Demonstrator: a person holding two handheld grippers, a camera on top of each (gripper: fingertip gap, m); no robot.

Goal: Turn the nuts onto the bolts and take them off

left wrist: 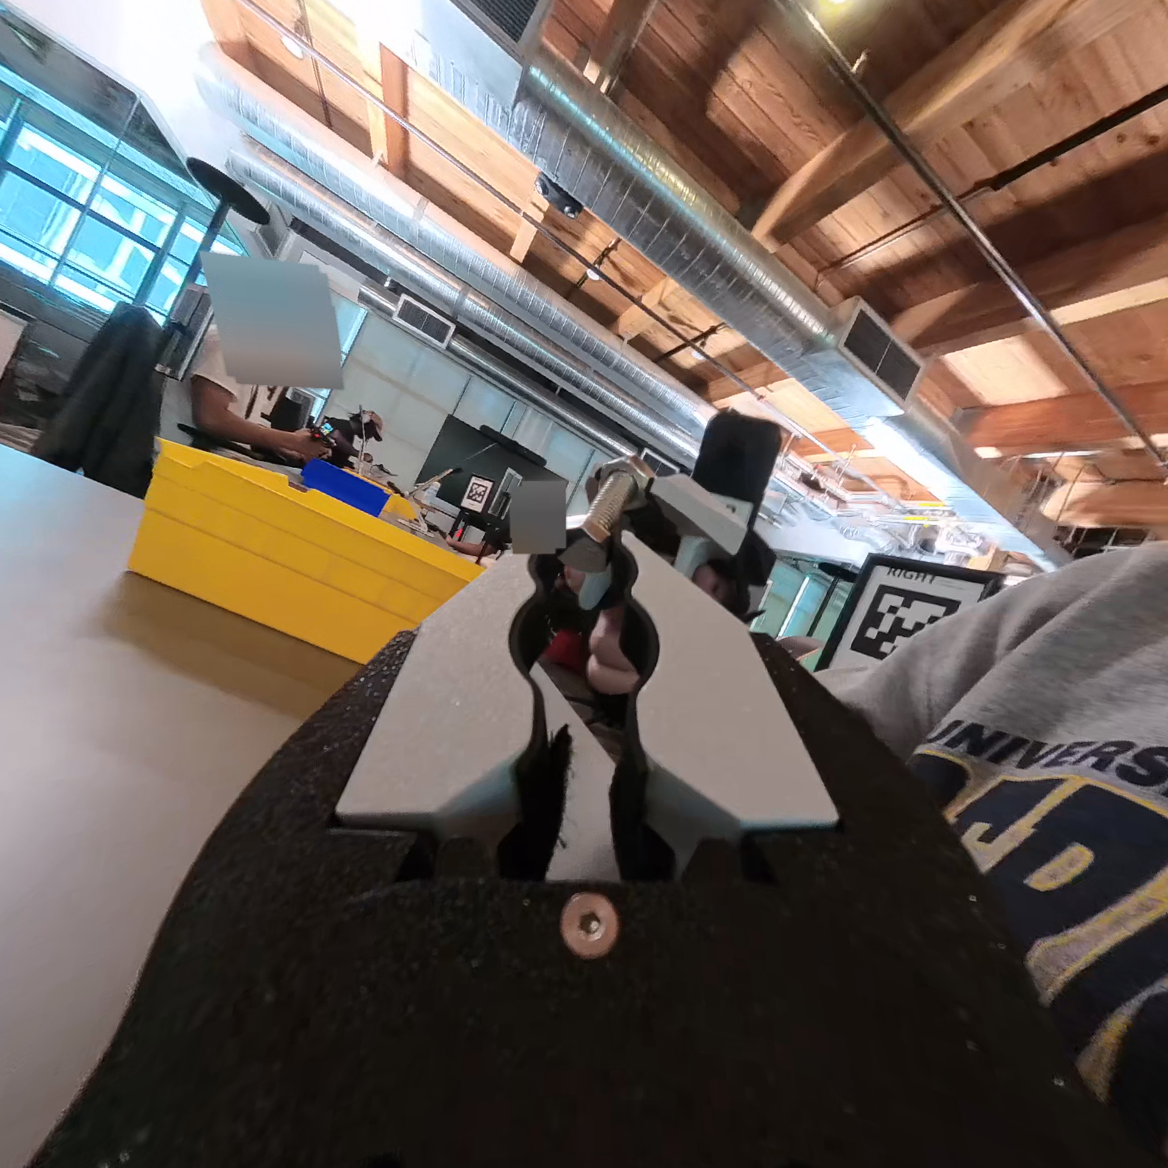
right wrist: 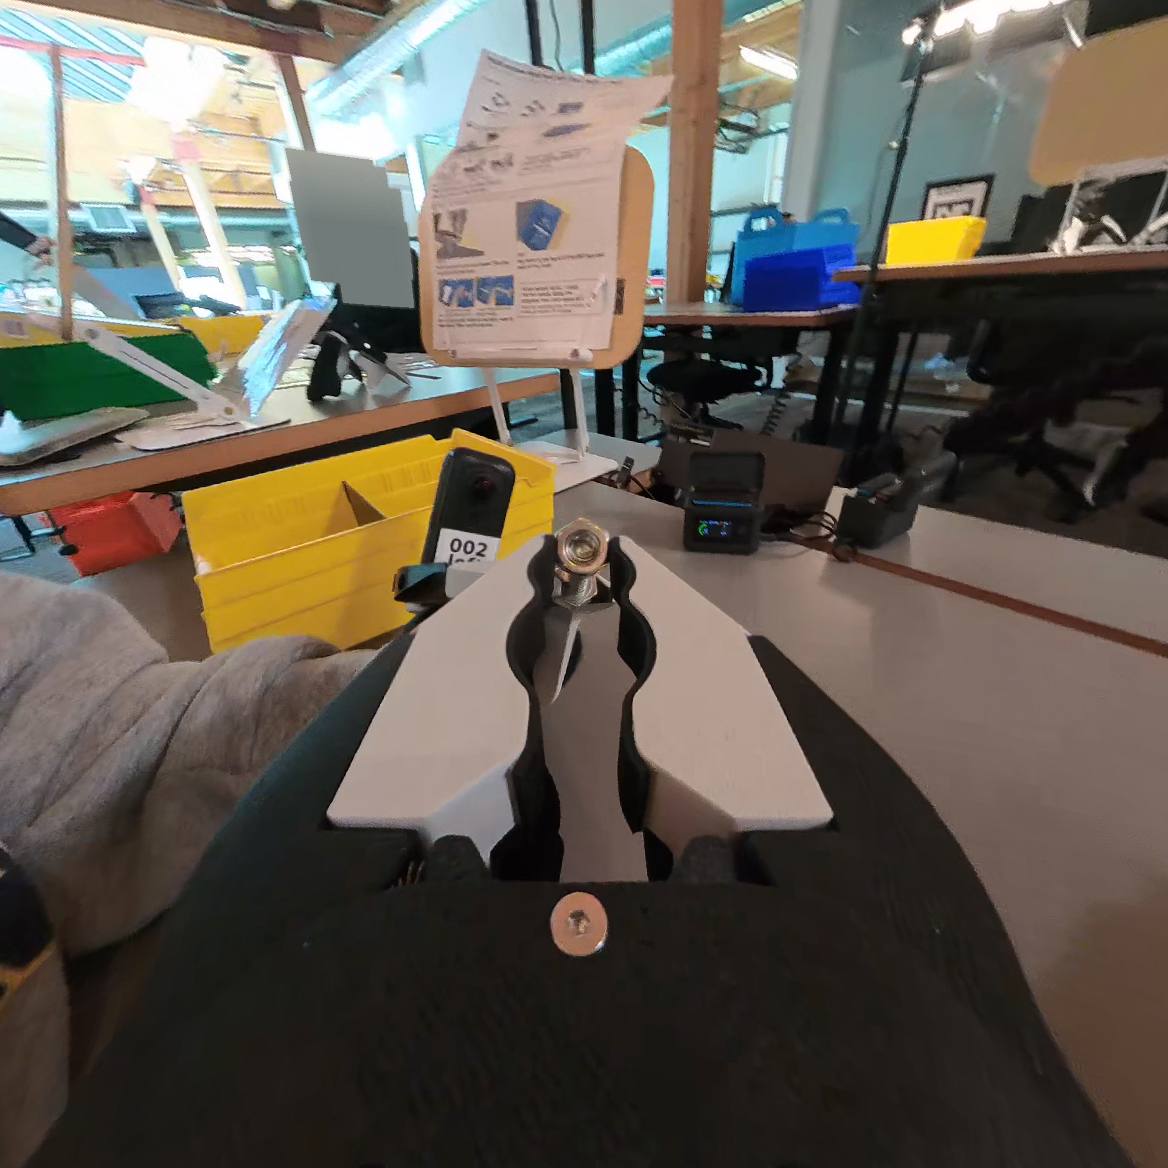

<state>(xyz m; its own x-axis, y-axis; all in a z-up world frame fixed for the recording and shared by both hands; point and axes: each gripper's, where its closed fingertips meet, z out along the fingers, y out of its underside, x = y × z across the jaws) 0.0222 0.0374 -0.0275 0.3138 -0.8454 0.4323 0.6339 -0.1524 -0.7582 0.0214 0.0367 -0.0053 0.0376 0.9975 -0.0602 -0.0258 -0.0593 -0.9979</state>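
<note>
A: We start with the bolt (left wrist: pixel 608 505), held in the air above the worktop (left wrist: pixel 126 663), not resting on it. Its hex head sits pinched at the tips of the left gripper (left wrist: pixel 584 556), and its threaded shank runs up and away toward the right gripper (right wrist: pixel 580 556).

B: And the nut (right wrist: pixel 580 547)?

A: In the right wrist view we see it end-on, clamped between the right gripper's fingertips, with the bolt's tip showing in its bore. The nut sits near the shank's far end; bare thread lies between it and the head.

B: How should we do the step well?

A: We judge that the nut must stay square to the shank; any tilt risks cross-threading. We would hold the head still and turn only the nut, regripping in short arcs. Which way it is due to turn, on or off, we cannot tell.

B: The jaws?

A: Both pairs are nearly closed, open only by the width of the part each grips. Beyond them a yellow bin (right wrist: pixel 354 543) stands toward the worktop's far edge.
</note>
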